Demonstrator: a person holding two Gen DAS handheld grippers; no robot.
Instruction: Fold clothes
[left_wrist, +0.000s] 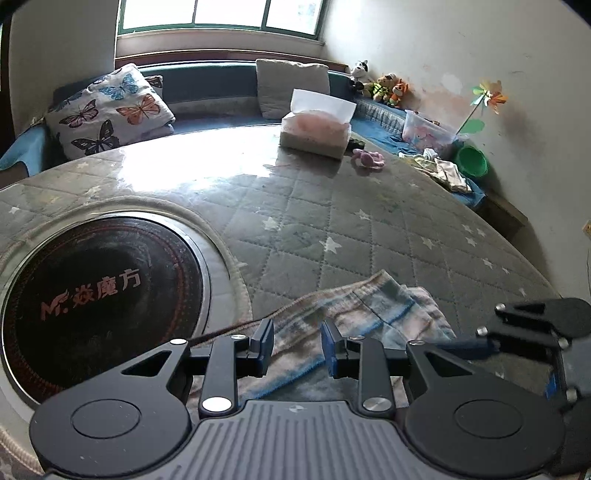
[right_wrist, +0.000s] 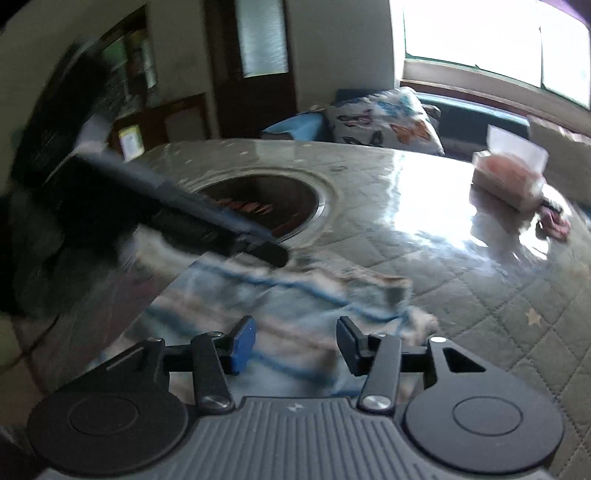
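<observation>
Broadly, the table (left_wrist: 332, 221) under both tongs wears a quilted star cover with a glossy sheet over it, so cloth should slide easily there. Its black round inset (left_wrist: 96, 302) lies left of the left tongs (left_wrist: 297, 345). The garment (left_wrist: 354, 314), blue and pale striped, lies rumpled directly ahead of and beneath both tongs; it looks soft, light and limp, likely to sag and bunch when lifted. Best hold is probably a corner or hem edge, one per side, pulled taut. The left tongs are spread, nothing pinched. The right tongs (right_wrist: 295, 345) are spread too, hovering over the cloth, though blur there makes contact hard to judge.
</observation>
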